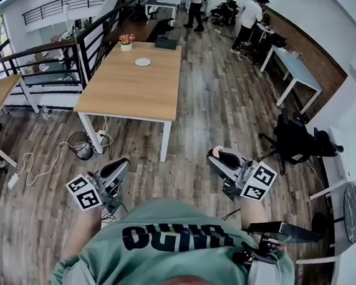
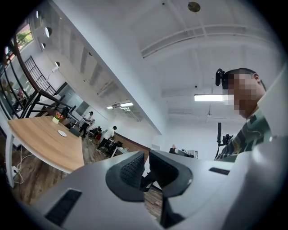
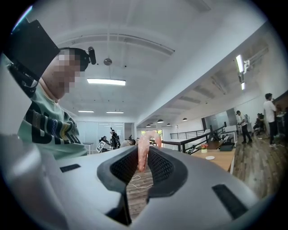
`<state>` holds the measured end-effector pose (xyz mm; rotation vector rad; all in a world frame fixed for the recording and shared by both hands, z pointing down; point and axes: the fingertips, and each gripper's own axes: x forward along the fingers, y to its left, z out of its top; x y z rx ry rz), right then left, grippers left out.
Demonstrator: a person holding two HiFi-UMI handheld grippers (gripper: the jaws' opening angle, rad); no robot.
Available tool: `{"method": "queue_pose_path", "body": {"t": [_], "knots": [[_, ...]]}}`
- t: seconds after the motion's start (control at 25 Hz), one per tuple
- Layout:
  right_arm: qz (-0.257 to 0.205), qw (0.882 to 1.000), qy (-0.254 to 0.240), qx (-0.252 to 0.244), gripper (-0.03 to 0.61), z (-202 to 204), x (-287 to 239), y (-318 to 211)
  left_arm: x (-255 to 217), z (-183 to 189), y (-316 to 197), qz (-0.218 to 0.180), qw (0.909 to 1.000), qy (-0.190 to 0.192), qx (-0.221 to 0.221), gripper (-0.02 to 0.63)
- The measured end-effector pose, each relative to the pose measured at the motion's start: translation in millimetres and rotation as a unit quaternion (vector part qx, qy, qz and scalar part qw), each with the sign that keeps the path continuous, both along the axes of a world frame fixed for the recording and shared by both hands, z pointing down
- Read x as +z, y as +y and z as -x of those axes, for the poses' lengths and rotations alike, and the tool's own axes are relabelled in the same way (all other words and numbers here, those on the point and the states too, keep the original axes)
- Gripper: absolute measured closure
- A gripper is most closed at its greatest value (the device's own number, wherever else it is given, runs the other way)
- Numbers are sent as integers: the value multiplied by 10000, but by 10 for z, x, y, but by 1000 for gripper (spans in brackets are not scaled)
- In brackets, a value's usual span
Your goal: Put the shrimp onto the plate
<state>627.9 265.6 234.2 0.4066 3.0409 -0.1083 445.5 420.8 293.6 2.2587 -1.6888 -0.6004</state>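
A pink shrimp (image 3: 143,150) is pinched upright between the dark pads of my right gripper (image 3: 145,155), its tail sticking up above them. In the head view that gripper (image 1: 217,156) is held over the wood floor at waist height, with the shrimp (image 1: 216,151) at its tip. A small white plate (image 1: 143,61) lies near the far end of a long wooden table (image 1: 133,84), well ahead of both grippers; the plate (image 3: 209,157) is also seen far off to the right. My left gripper (image 1: 122,165) points toward the table, its jaws (image 2: 145,158) close together with nothing between them.
A flower pot (image 1: 126,40) and a laptop (image 1: 166,42) stand beyond the plate. A wire bin (image 1: 80,145) and cables lie by the table's near leg. A black office chair (image 1: 294,140) is at the right, a railing (image 1: 54,64) at the left, people (image 1: 246,17) at the back.
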Motion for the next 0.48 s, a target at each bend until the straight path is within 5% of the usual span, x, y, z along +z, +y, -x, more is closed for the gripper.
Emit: {"method": "queue_pose_path", "body": {"t": [0.48], "knots": [[-216, 9990, 246, -316, 517, 1081, -58, 500, 186, 929, 642, -95, 9992, 159, -362, 577]]}}
